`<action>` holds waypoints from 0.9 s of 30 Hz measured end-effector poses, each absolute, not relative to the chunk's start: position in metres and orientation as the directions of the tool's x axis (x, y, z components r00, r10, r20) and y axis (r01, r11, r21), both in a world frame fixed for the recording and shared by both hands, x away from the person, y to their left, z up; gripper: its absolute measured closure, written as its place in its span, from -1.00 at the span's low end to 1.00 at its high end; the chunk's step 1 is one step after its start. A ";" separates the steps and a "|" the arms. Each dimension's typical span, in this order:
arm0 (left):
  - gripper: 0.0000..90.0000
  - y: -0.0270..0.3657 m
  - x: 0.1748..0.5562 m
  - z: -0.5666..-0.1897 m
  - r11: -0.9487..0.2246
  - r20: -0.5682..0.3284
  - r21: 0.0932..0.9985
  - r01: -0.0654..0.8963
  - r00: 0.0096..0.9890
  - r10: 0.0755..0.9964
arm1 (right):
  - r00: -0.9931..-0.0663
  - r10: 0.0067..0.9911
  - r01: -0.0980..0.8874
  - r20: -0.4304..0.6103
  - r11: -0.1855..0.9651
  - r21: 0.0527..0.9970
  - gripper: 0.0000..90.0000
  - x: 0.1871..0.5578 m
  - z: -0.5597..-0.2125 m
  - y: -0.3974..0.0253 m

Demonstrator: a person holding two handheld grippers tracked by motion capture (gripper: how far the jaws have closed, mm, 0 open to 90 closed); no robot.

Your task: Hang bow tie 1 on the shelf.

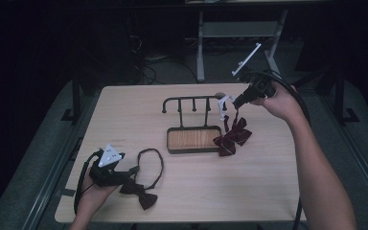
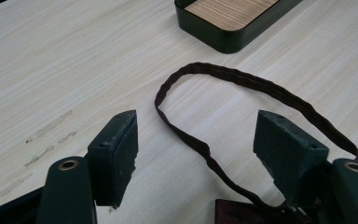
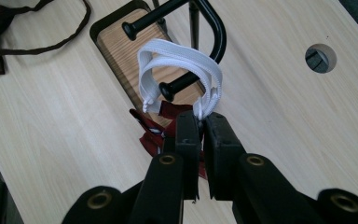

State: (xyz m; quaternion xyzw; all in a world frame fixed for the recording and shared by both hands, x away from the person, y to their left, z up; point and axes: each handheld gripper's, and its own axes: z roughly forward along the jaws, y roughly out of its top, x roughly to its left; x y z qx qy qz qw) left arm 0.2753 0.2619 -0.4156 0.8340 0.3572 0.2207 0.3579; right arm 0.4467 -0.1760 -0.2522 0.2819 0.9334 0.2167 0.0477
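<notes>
A black rack (image 1: 191, 100) with pegs rises from a wood-lined tray (image 1: 193, 139) (image 3: 121, 46) at mid-table. My right gripper (image 1: 236, 102) (image 3: 201, 122) is shut on the white strap (image 1: 224, 105) (image 3: 182, 58) of a red plaid bow tie (image 1: 232, 136) (image 3: 151, 133); the strap loops around the rack's end peg (image 3: 179, 84) and the bow hangs below. A dark bow tie (image 1: 140, 191) lies near the front left, its thin band (image 1: 151, 163) (image 2: 205, 140) looped on the table. My left gripper (image 1: 133, 172) (image 2: 200, 149) stands open just over that band.
The table (image 1: 249, 187) has a round cable hole (image 1: 219, 95) (image 3: 320, 58) behind the rack. Dark floor, cables and a metal stand leg (image 1: 200, 48) lie beyond the far edge. Bare tabletop stretches along the front right.
</notes>
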 end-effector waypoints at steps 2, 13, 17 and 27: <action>-0.30 0.262 0.275 -0.416 -0.492 0.115 0.753 0.437 0.649 0.752 | -0.833 0.551 0.511 0.038 0.743 0.431 0.88 0.449 -0.253 -0.175; -0.30 0.262 0.275 -0.416 -0.492 0.110 0.753 0.438 0.652 0.750 | -0.824 0.565 0.527 0.051 0.729 0.437 0.88 0.459 -0.261 -0.171; -0.30 0.262 0.276 -0.416 -0.501 0.124 0.750 0.432 0.653 0.747 | -0.815 0.576 0.540 0.053 0.724 0.430 0.88 0.460 -0.265 -0.172; -0.30 0.261 0.276 -0.417 -0.509 0.129 0.744 0.433 0.654 0.745 | -0.807 0.584 0.558 0.083 0.710 0.428 0.77 0.463 -0.275 -0.175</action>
